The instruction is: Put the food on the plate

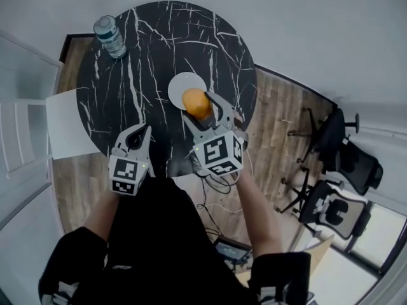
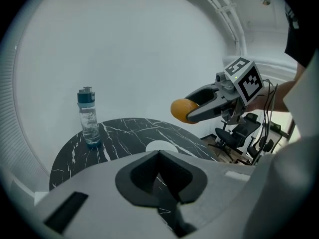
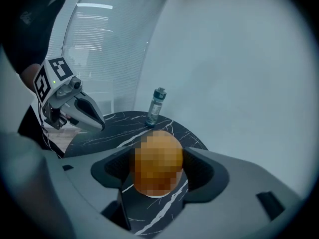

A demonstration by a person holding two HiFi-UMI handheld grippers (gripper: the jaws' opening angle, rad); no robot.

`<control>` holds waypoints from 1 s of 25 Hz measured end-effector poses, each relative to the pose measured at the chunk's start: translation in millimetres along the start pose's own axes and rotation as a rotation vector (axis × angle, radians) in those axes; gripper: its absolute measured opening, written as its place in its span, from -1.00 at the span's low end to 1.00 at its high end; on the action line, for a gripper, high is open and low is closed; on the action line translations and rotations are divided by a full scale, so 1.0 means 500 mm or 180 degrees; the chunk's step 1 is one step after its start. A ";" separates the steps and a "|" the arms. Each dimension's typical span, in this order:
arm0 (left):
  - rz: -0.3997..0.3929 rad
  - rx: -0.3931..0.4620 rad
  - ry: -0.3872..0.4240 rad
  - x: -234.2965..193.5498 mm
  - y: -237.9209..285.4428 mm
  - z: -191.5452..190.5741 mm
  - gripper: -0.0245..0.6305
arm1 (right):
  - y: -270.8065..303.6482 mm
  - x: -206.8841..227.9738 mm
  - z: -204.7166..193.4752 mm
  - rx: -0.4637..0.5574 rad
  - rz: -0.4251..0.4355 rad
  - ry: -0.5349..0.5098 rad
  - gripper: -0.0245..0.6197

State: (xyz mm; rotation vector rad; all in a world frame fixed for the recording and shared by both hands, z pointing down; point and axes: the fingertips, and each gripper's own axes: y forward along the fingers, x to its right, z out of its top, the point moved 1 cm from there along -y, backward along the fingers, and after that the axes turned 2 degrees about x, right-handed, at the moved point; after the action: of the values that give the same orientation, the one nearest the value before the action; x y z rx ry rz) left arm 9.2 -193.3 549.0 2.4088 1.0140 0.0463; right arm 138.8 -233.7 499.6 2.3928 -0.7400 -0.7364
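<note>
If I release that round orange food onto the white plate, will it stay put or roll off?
It will likely roll: the round orange food looks near-spherical, and the flat white plate shows little visible rim. It seems firm, holding its shape between the jaws of the right gripper.

A round table [image 1: 146, 75] with a black marble-look top, veined in white, stands on a wooden plank floor [image 1: 270, 116]. Two things rest directly on the top. A clear water bottle [image 1: 110, 37] with a teal cap stands upright close to the far left edge. A small white round plate [image 1: 179, 83] lies flat a little right of the middle, well apart from the bottle. The rest of the dark top shows only its veining.
</note>
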 end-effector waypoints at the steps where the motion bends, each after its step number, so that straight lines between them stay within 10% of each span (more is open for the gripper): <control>1: -0.0019 -0.0022 -0.0002 -0.004 0.011 -0.007 -0.93 | 0.007 0.001 -0.004 -0.0035 0.0011 0.0006 0.04; 25: -0.0108 -0.0287 -0.0233 -0.110 0.155 -0.076 -0.93 | 0.205 0.016 -0.134 -0.0740 0.0446 0.0490 0.04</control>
State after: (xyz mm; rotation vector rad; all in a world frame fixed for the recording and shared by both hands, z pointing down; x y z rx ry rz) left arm 12.2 -258.8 627.8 2.2945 0.9977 -0.0079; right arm 151.2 -290.5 607.8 2.1365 -0.7085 -0.5420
